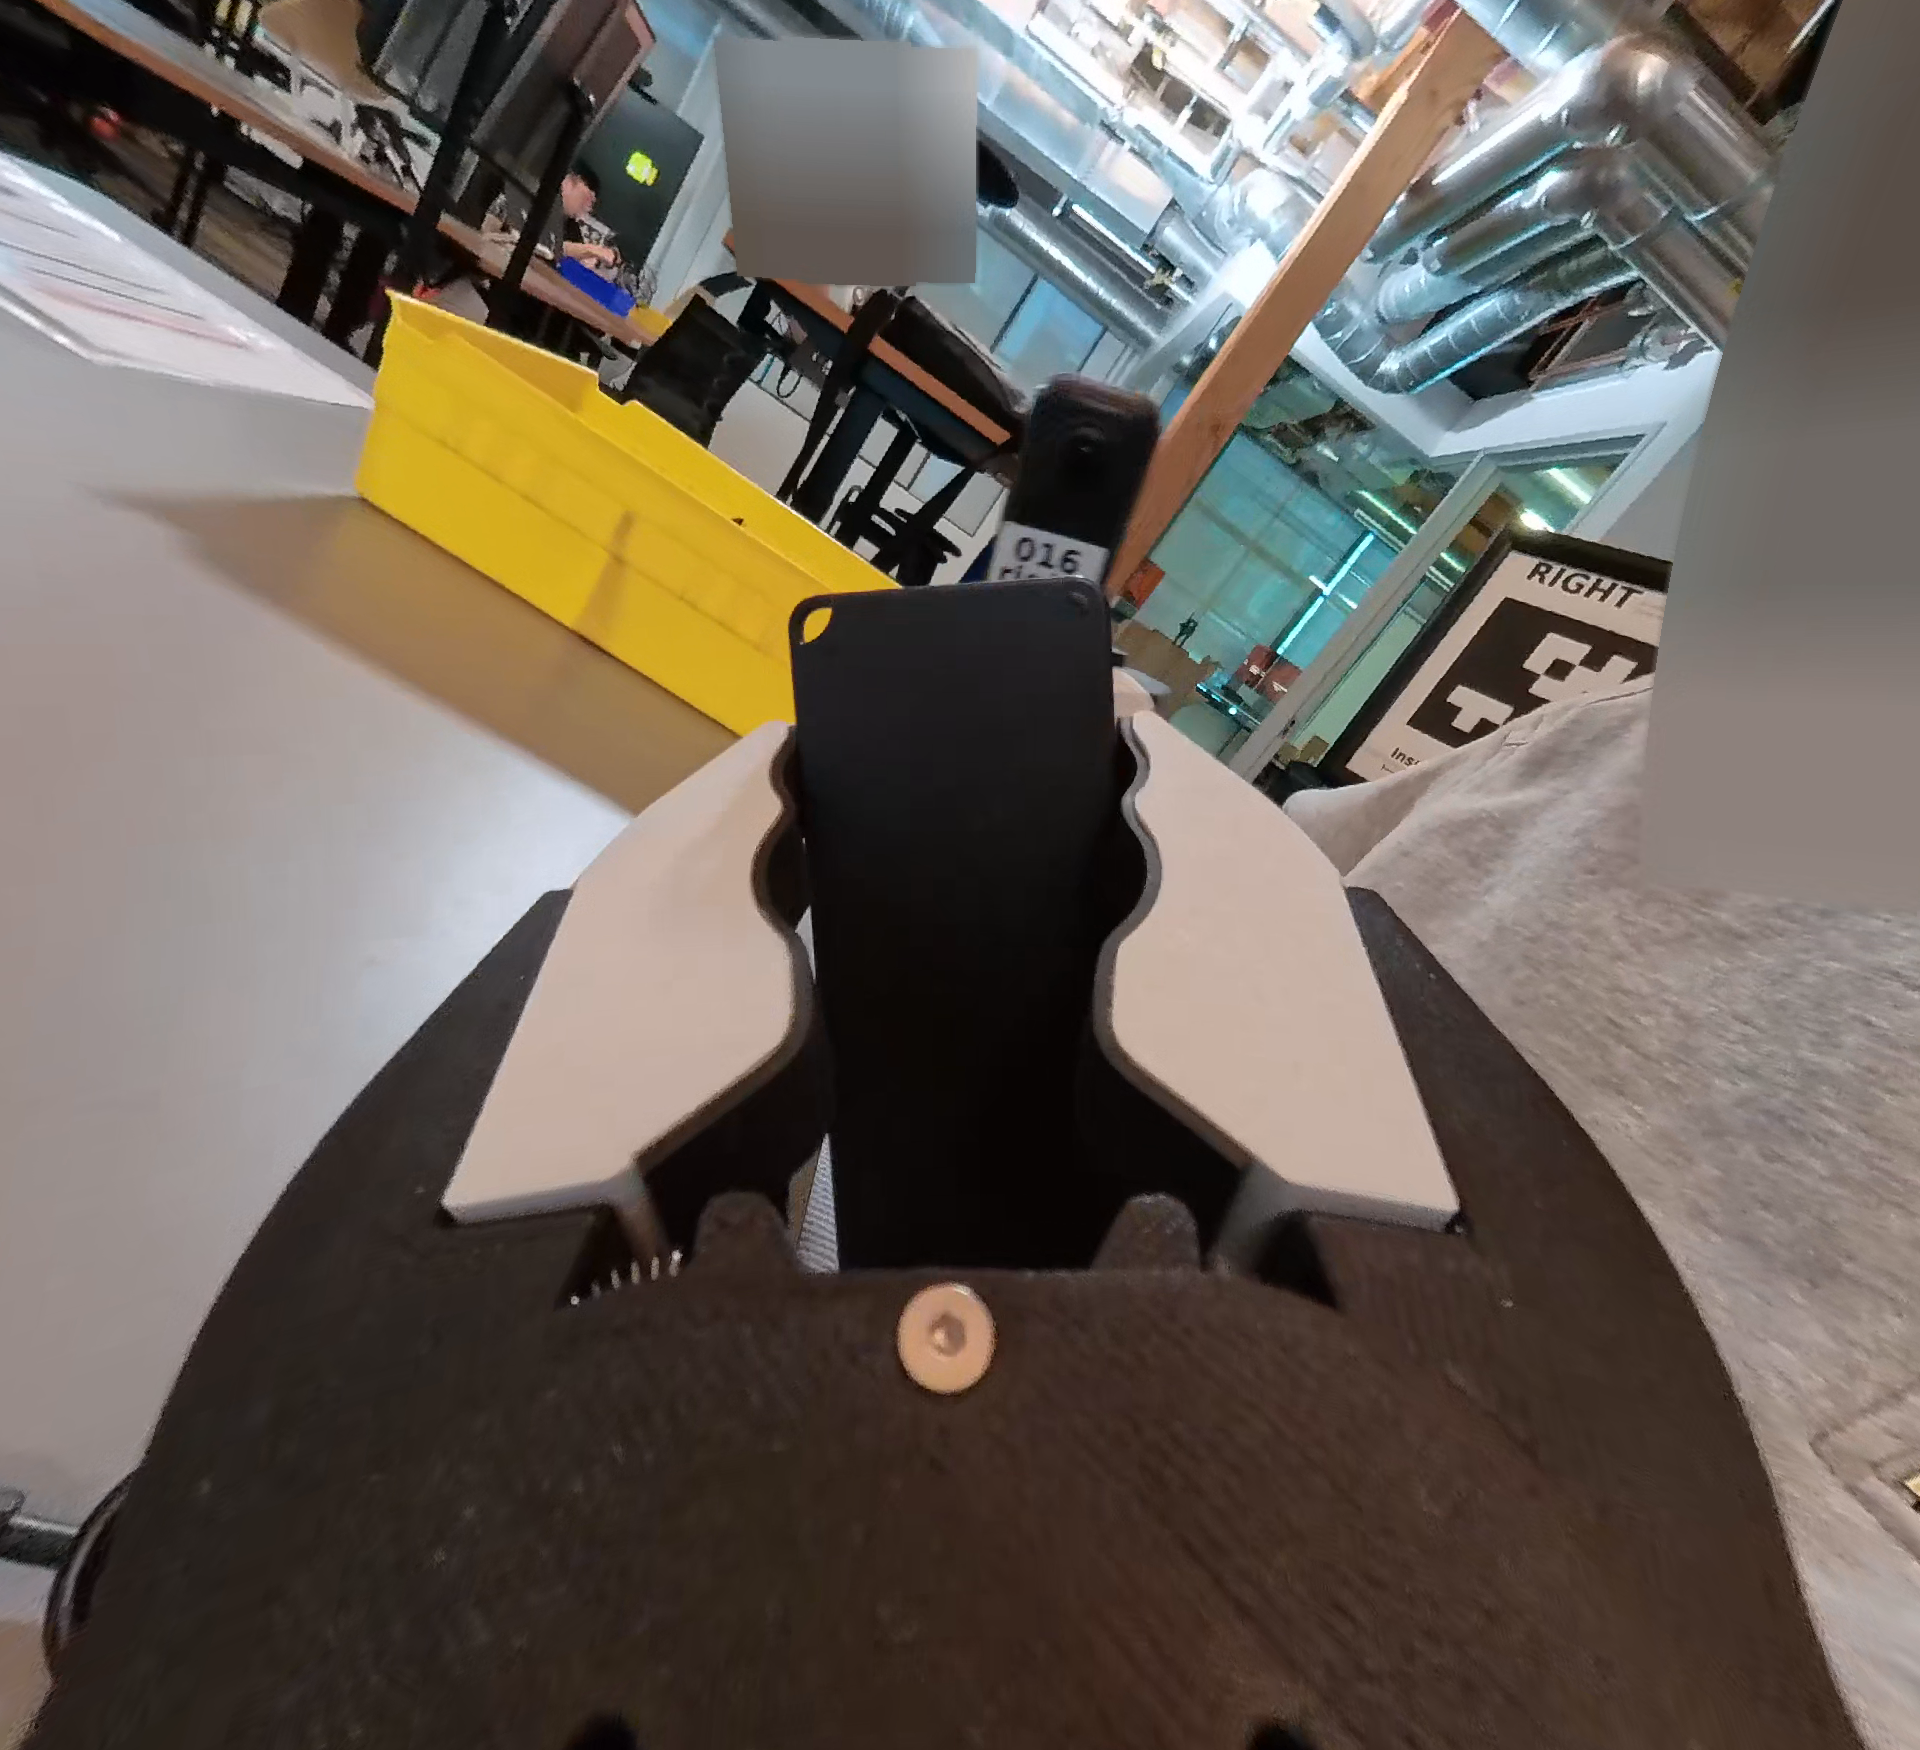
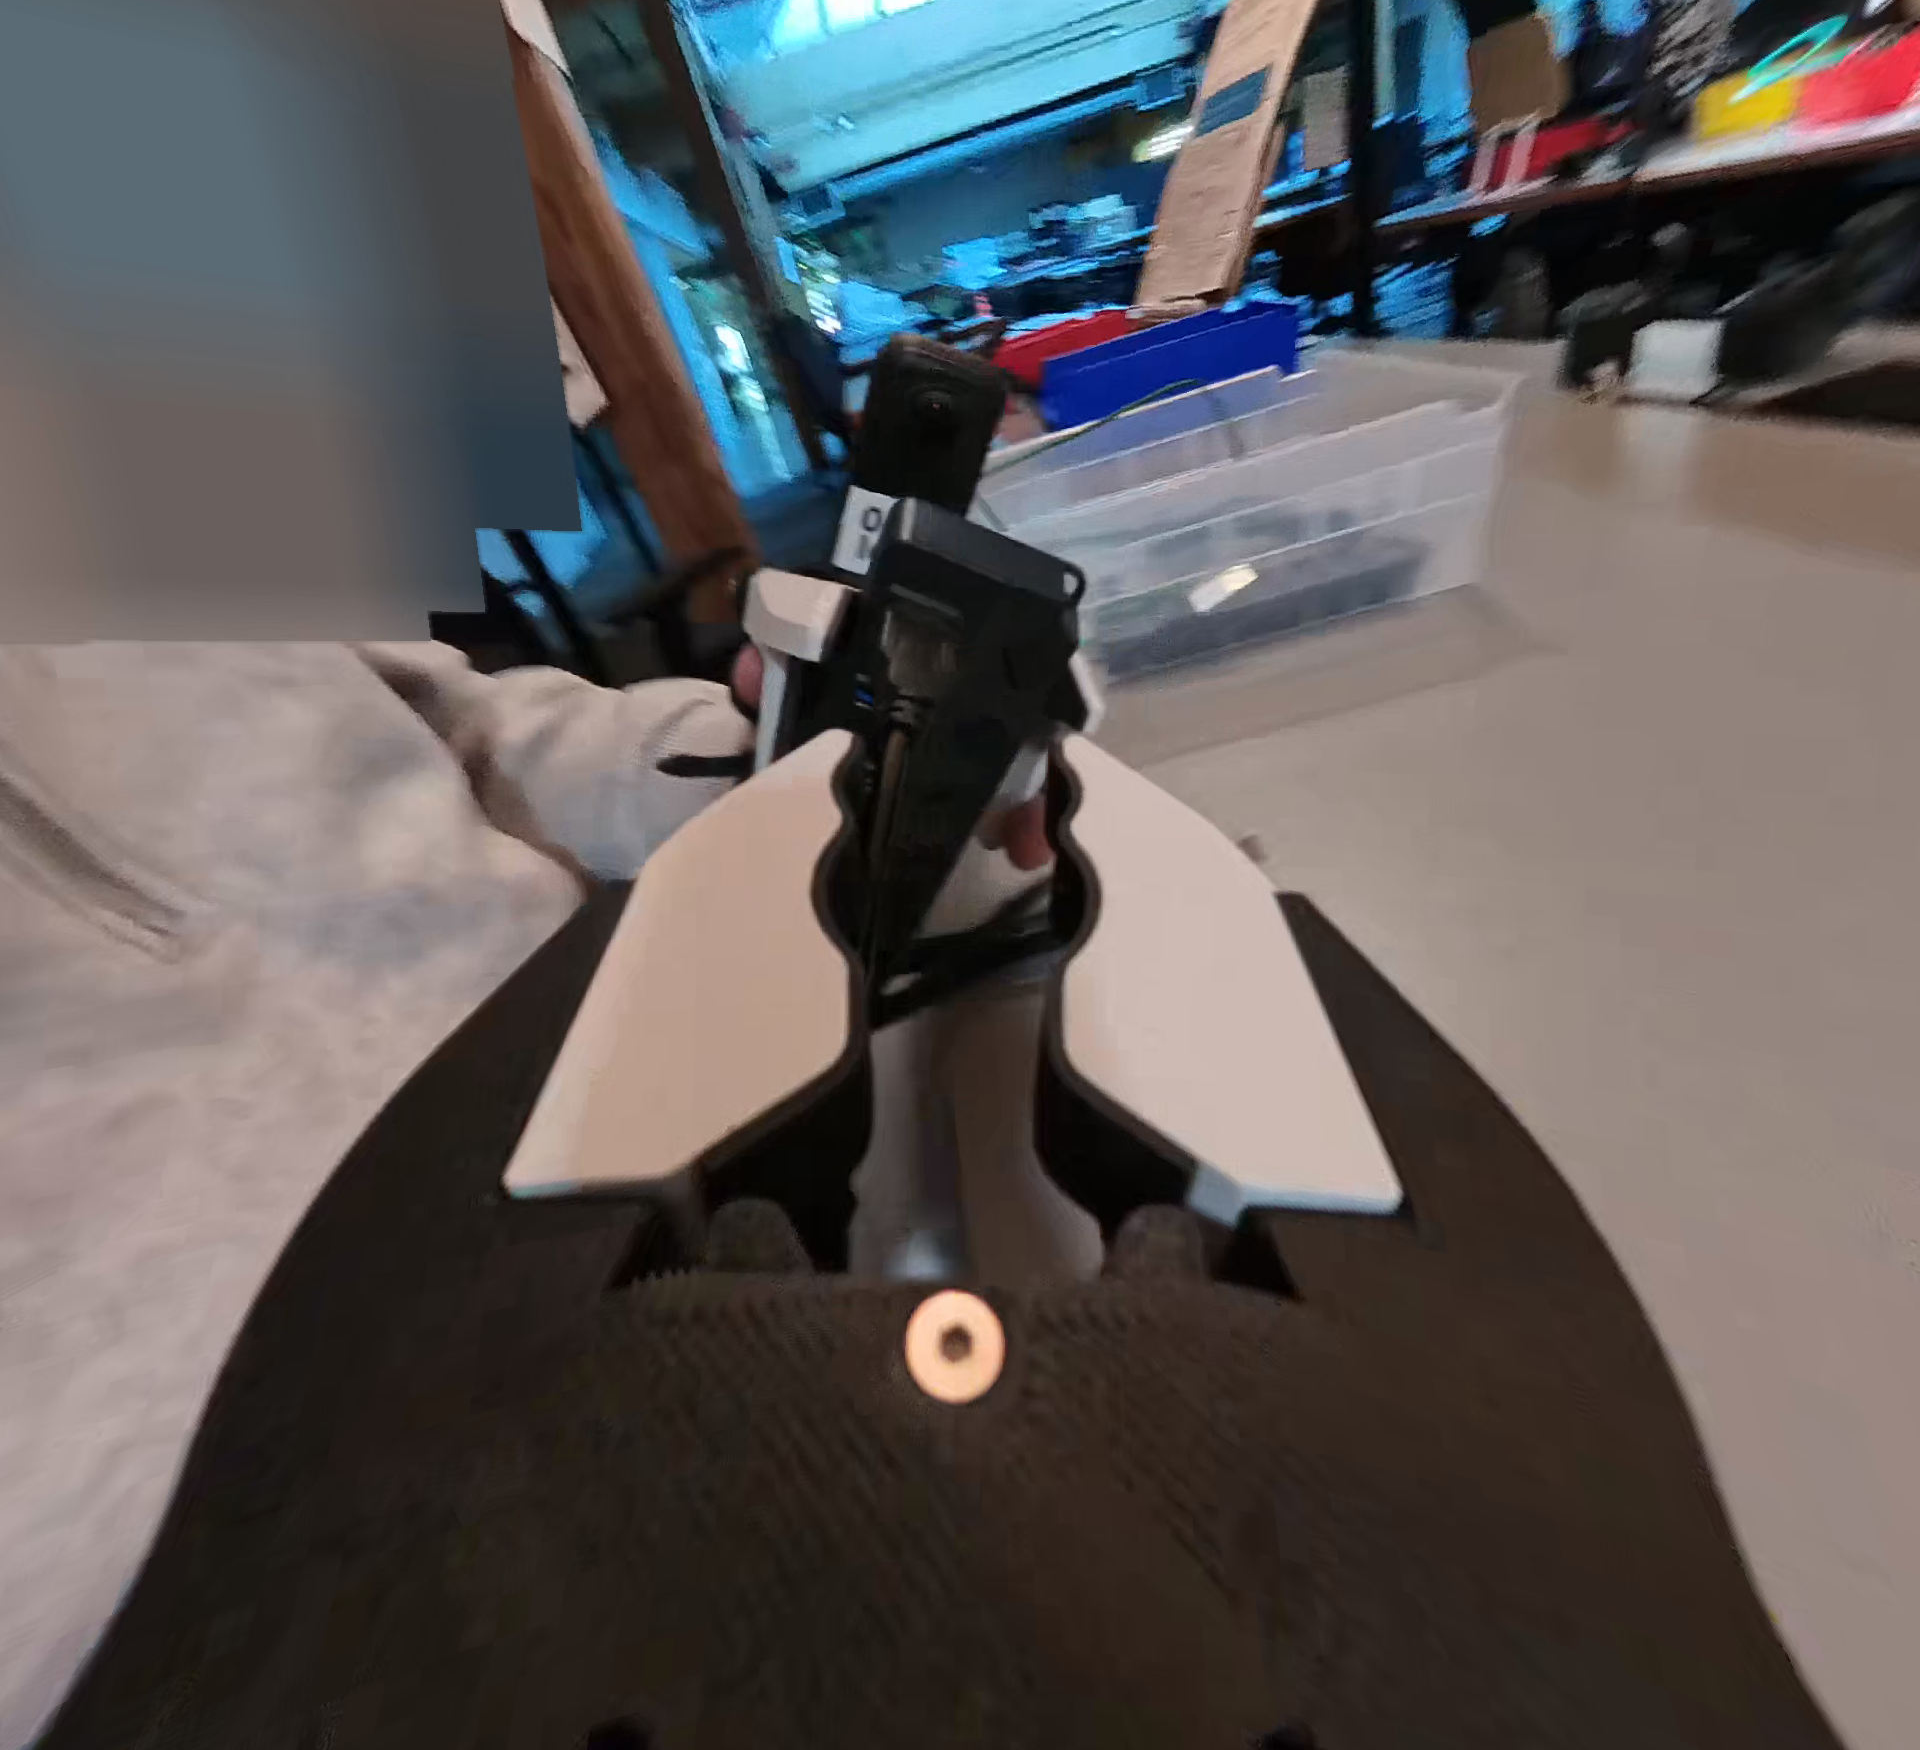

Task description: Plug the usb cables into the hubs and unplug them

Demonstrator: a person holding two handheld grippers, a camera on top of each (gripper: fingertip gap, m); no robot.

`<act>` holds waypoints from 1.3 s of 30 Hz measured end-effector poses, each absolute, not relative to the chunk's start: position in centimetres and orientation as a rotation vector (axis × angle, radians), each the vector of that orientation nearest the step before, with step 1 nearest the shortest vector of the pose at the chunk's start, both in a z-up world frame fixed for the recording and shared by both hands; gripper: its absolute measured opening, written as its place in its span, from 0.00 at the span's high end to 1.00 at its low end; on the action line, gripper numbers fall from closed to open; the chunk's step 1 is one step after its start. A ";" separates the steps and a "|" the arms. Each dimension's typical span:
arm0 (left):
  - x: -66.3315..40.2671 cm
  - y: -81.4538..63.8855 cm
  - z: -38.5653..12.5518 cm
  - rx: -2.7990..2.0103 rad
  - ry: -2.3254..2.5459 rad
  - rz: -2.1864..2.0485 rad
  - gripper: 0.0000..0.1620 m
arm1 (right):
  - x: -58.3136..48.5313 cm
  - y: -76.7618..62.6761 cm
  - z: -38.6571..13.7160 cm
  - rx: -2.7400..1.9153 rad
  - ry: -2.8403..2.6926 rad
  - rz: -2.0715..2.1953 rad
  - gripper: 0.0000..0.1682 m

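Tilting upward, left tongs (image 1: 951,827) clamp the black hub (image 1: 951,869); right tongs (image 2: 951,879) pinch its cable (image 2: 883,869).

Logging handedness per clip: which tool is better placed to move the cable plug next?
Likely right: the right tool faces the ports of the hub with the black cable between its jaws, while the left tool is busy clamping the hub.

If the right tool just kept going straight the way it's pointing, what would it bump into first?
Most likely the black hub held by the left tool, which sits directly ahead of the right tool. A thin black cable already runs between its fingers. The remaining gap is blurred, so hard to judge.
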State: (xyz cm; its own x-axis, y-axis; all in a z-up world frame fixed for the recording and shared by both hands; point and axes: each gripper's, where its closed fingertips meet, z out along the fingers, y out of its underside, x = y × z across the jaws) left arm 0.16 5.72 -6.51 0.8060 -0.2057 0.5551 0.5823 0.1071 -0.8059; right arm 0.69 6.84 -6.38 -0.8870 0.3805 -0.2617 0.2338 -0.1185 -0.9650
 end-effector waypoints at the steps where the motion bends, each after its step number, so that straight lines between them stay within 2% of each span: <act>1: 0.2 5.7 -6.5 -1.344 -0.334 -0.593 0.64 | 0.9 6.7 -6.4 -0.745 -2.027 2.238 0.80; 9: 0.5 5.8 -6.8 -1.369 -0.308 -0.575 0.63 | 1.6 6.4 -5.6 -0.808 -1.998 2.428 0.93; 39: -0.8 5.2 -7.7 -1.396 -0.385 -0.633 0.65 | 1.1 6.8 -7.2 -0.926 -2.110 2.347 0.94</act>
State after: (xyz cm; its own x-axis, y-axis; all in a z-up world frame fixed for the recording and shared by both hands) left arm -0.83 5.19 -7.65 0.7783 -0.1830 0.6007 0.6177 0.0508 -0.7848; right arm 1.08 6.81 -7.20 -0.8314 0.2541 -0.4941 0.4643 -0.1706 -0.8691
